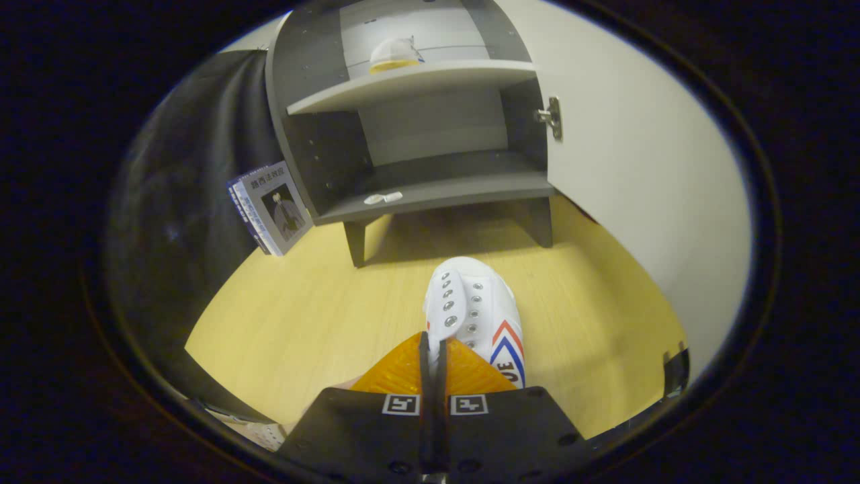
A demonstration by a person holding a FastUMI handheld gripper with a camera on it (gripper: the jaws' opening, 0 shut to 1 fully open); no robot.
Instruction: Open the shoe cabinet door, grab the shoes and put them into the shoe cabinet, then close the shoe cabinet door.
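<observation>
Printed paper of a booklet leans left of the open shoe cabinet, whose door swings right, while the fingers pinch the white shoe by its edge, a thin hold likely to slip mid-lift.

shoe heel hidden behind gripper | book title illegible

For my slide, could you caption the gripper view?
Gripper shut on white shoe, facing open cabinet.
</observation>
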